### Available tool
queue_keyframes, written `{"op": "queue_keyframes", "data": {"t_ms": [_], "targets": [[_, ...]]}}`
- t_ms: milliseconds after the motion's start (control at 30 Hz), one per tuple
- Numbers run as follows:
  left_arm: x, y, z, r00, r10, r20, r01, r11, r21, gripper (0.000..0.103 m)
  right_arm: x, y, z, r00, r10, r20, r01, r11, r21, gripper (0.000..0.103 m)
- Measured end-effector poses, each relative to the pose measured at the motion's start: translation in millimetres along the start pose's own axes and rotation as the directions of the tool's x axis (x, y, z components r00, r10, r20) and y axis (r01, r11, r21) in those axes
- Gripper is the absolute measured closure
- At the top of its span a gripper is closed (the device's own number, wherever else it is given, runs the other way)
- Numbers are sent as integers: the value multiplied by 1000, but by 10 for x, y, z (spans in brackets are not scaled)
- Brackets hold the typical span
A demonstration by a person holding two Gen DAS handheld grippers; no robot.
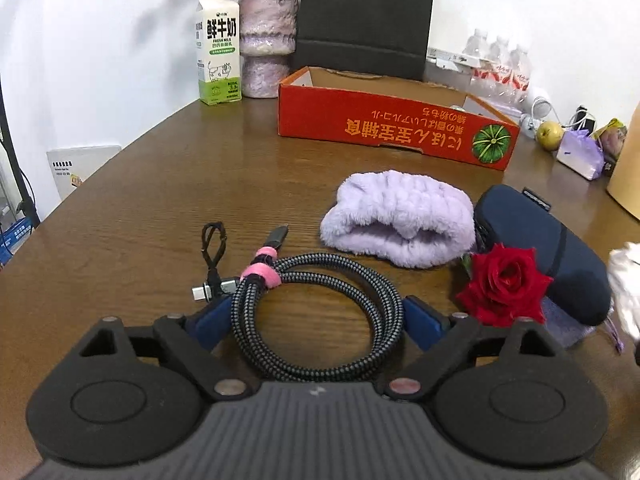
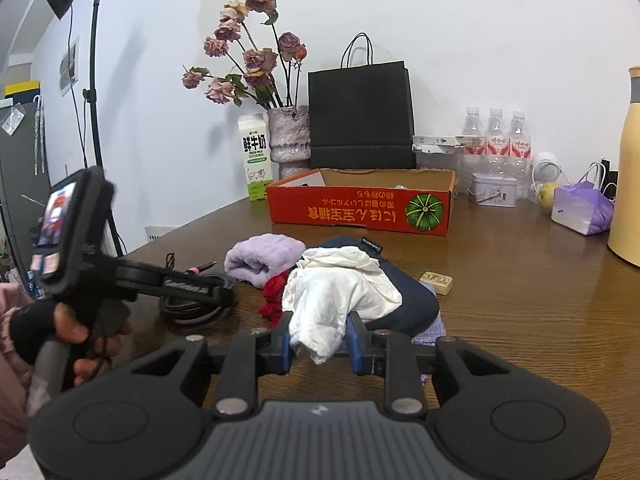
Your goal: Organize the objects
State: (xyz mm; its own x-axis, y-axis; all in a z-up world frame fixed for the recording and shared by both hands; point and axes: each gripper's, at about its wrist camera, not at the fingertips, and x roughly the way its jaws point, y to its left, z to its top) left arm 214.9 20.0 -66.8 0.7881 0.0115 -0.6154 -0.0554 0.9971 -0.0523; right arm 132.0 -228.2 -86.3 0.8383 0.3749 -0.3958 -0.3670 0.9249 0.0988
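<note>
My left gripper (image 1: 316, 316) is open, its blue fingers on either side of a coiled braided cable (image 1: 316, 312) with a pink strap, lying on the table. My right gripper (image 2: 318, 342) is shut on a white crumpled cloth (image 2: 336, 296) and holds it over a dark blue pouch (image 2: 404, 296). A lilac fluffy cloth (image 1: 396, 220), a red rose (image 1: 504, 284) and the dark blue pouch (image 1: 548, 248) lie to the right of the cable. An open red cardboard box (image 1: 392, 128) stands behind them; it also shows in the right wrist view (image 2: 360, 208).
At the back stand a milk carton (image 1: 218, 48), a lilac vase (image 1: 266, 40), a black paper bag (image 2: 360, 112) and water bottles (image 2: 496, 136). A small tin (image 2: 492, 190), a lilac bag (image 2: 580, 212), a yellow flask (image 2: 628, 168) and a small yellow block (image 2: 436, 282) are on the right.
</note>
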Motion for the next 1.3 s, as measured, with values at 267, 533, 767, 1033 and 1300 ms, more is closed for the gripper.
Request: {"op": "queue_keyframes", "data": {"t_ms": [267, 533, 767, 1033, 1300], "targets": [[-313, 94, -36, 997, 12, 79, -12, 1000, 0, 13, 0, 43, 32, 1000, -5, 12, 5, 1000, -3, 78], [-645, 165, 71, 988, 5, 156, -3, 1000, -17, 12, -73, 134, 141, 999, -12, 53, 13, 1000, -13, 78], [-848, 152, 136, 980, -2, 197, 5, 1000, -14, 12, -143, 226, 242, 996, -14, 84, 17, 999, -31, 78], [-908, 74, 212, 976, -17, 216, 18, 1000, -3, 12, -124, 296, 338, 995, -19, 95, 24, 999, -44, 78], [-860, -23, 420, 971, -30, 239, 29, 1000, 10, 12, 43, 272, 518, 994, -16, 112, 20, 999, -39, 78]]}}
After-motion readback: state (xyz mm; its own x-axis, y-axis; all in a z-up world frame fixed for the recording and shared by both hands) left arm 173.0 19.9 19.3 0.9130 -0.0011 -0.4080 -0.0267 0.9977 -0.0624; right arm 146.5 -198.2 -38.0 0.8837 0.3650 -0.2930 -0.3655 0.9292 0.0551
